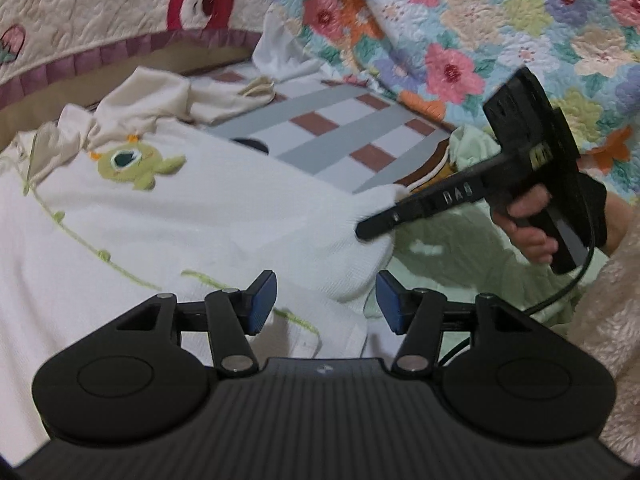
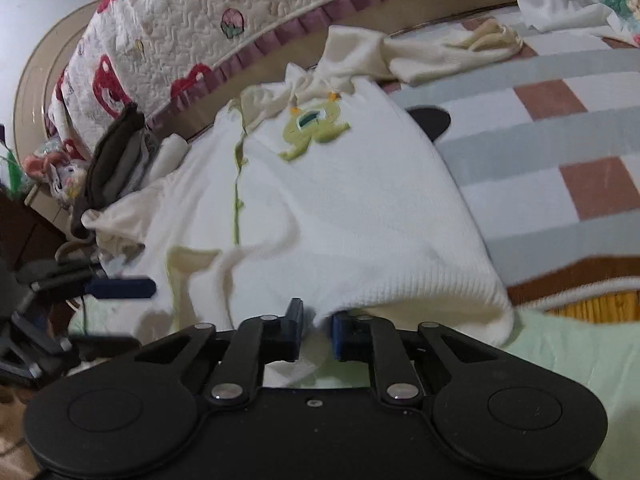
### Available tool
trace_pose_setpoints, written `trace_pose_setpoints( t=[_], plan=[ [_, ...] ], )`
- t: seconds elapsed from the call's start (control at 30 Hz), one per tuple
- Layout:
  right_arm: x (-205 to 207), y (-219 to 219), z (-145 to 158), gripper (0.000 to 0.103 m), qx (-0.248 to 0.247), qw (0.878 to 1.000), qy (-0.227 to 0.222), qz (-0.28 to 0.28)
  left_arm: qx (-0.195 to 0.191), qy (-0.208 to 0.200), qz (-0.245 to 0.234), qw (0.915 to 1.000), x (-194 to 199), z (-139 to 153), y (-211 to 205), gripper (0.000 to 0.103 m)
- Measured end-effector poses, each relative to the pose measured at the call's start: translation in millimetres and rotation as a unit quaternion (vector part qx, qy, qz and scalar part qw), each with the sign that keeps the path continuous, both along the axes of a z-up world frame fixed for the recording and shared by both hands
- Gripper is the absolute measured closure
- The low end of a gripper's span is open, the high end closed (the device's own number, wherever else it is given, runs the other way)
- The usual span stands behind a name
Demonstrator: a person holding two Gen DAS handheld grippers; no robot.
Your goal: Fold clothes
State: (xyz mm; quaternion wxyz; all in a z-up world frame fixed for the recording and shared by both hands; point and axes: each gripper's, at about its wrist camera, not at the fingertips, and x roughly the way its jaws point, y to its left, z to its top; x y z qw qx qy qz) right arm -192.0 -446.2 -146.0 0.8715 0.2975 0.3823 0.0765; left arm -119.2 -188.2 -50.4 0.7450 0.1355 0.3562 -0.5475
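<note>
**White knit top spread on the bed, right tongs pinching its hem**

A white knit top lies spread on a bed, over a checked blanket of grey, white and brick-red squares. Its embroidered green creature sits toward the collar end at about 12 o'clock in the right wrist view, with a thin green vine stitched down the front. One cream sleeve trails away toward 1 o'clock.

The right tongs are nearly closed at the garment's ribbed hem, at 6 o'clock in their own view, with a fold of the white fabric caught between the blue pads. In the left wrist view the same tool reaches in from 3 o'clock, held by a hand, its tip on the hem corner.

The left tongs stand open above the lower part of the top; the fabric lies beneath the gap and the pads press on nothing.

A quilt with red bears hangs at 11 o'clock behind the bed, and a floral quilt at 1 o'clock. A pale green cloth lies under the hem at 4 o'clock.
</note>
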Motion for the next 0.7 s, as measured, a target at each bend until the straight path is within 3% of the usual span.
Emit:
trace_pose_setpoints(
  t=[0.13, 0.2, 0.3, 0.33, 0.37, 0.4, 0.47, 0.6, 0.7],
  plan=[
    [18.4, -18.2, 3.5, 0.093, 0.101, 0.995, -0.017, -0.017, 0.006, -0.011, -0.015, 0.9998, -1.7, -5.1, -12.7, 0.043],
    [32.7, -25.4, 5.8, 0.093, 0.154, 0.987, -0.033, -0.025, 0.015, -0.021, -0.010, 0.9996, 0.1, -11.2, -21.0, 0.035],
    [54.2, -29.2, 12.7, 0.093, 0.205, 0.977, -0.055, -0.031, 0.039, -0.021, 0.012, 0.9990, 10.8, -24.6, -33.4, 0.033],
    [62.0, -28.5, 16.6, 0.093, 0.202, 0.977, -0.060, -0.030, 0.049, -0.019, 0.017, 0.9985, 15.1, -28.9, -36.1, 0.033],
    [69.0, -26.9, 20.9, 0.093, 0.190, 0.979, -0.062, -0.030, 0.059, -0.018, 0.022, 0.9978, 19.9, -31.9, -37.7, 0.041],
    [76.0, -24.8, 25.2, 0.093, 0.171, 0.983, -0.062, -0.028, 0.069, -0.018, 0.029, 0.9971, 25.0, -34.2, -38.7, 0.070],
    [87.7, -19.8, 30.2, 0.093, 0.124, 0.990, -0.057, -0.023, 0.081, -0.011, 0.045, 0.9956, 37.5, -37.5, -38.2, 0.100],
    [103.5, -12.9, 27.8, 0.089, 0.052, 0.998, -0.039, -0.013, 0.060, 0.038, 0.116, 0.9908, 74.2, -37.8, -21.5, 0.103],
    [110.2, -10.8, 21.3, 0.089, 0.020, 0.999, -0.037, -0.009, 0.047, 0.044, 0.166, 0.9840, 94.0, -36.0, -6.8, 0.103]
  ],
)
